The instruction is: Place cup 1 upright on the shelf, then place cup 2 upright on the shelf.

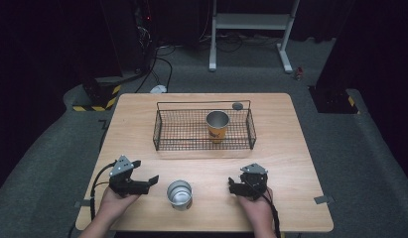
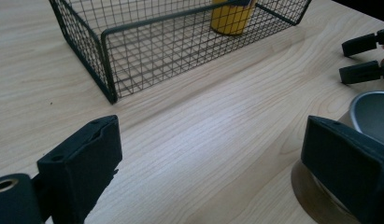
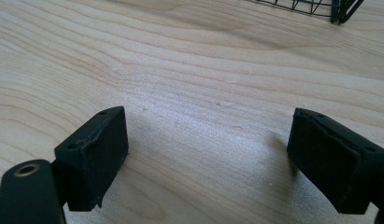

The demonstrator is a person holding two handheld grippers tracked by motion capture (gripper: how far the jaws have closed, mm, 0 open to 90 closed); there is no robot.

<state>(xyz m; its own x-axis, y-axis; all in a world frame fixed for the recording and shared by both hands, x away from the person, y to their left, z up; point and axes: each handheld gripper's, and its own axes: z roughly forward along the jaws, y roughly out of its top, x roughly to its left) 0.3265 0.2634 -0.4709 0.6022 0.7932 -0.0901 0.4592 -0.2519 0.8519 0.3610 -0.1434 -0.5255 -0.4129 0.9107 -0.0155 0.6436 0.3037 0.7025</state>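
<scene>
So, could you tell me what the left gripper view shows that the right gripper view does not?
The left gripper view alone shows the yellow cup standing inside the wire basket, the metal cup on the table by its own right jaw, and the right gripper farther off, jaws apart. The right gripper view alone adds nothing more than bare wood between its open jaws. Both share the wooden table and a corner of the basket.

The left gripper (image 2: 210,163) holds its jaws wide apart over the table (image 2: 217,121); a steel cup (image 2: 374,109), seemingly touching the right jaw, faces a wire basket (image 2: 133,51) holding a yellow cup (image 2: 231,18).
</scene>
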